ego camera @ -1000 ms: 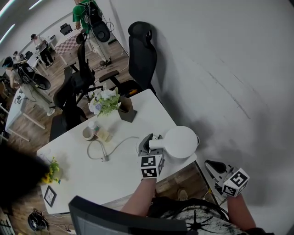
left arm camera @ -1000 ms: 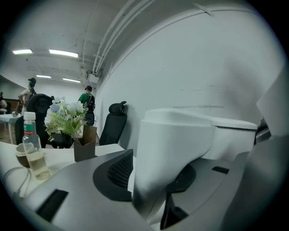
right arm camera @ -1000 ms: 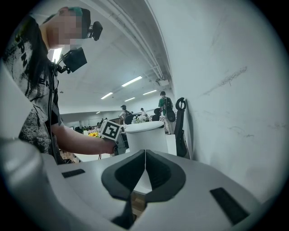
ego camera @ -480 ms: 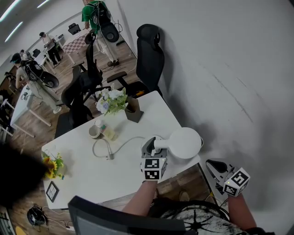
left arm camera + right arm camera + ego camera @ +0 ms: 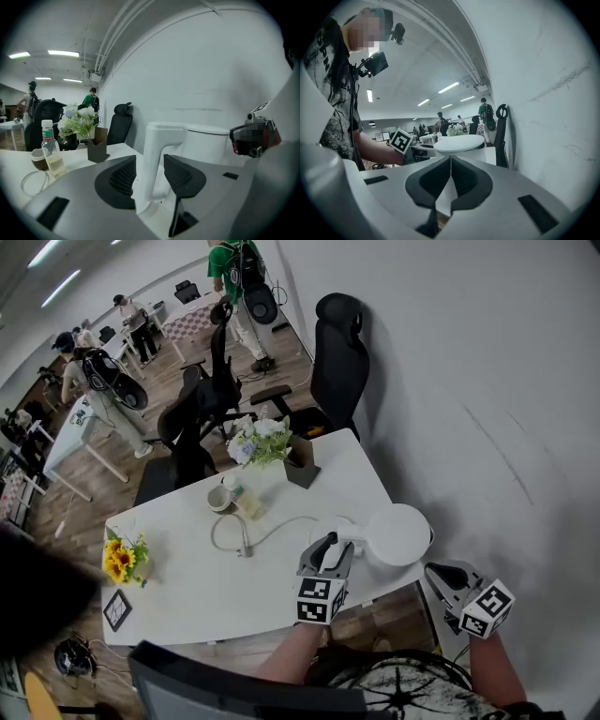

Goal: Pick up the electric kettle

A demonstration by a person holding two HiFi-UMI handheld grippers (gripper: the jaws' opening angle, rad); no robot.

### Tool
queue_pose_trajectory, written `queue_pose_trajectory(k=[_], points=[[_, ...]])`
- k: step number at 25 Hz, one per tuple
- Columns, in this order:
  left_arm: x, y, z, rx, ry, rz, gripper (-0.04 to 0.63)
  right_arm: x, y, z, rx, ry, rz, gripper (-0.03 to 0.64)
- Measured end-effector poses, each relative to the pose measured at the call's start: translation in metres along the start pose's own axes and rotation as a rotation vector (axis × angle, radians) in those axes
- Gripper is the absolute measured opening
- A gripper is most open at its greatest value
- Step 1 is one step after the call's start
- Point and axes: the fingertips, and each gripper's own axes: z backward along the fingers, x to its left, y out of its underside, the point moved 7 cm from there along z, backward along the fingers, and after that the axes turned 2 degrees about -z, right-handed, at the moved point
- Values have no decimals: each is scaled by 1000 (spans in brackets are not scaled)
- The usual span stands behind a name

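L hand-held gripper (image 5: 330, 554), jaws just spread wide & loose round its handle (image 5: 157, 154), left the electric kettle (image 5: 398, 533) unlifted at the worktop's (image 5: 187, 587) edge; R hand-held gripper (image 5: 448, 576) hung shut, empty.

White wall (image 5: 487, 352), black chairs (image 5: 339, 362), wood floor (image 5: 67, 526)

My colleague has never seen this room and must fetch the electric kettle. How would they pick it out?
Find the white table beside the white wall. At its wall-side corner nearest the camera wearer stands the electric kettle. It is the only squat all-white cylinder there, with a flat round lid and boxy handle.
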Motion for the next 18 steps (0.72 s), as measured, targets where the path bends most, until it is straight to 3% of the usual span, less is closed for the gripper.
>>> queue_pose_trajectory(k=[3,10,18], points=[[3,-3,14,-6,12,-16,185,-1,-5,-8,-13,-28,14,23],[-5,-20,38,-52,22,-90,26,-5,-14,-16,-35,-74,39,23],[-19,-35,40,-83,55,-76,9,-9,-26,-15,-67,-96,57,23]])
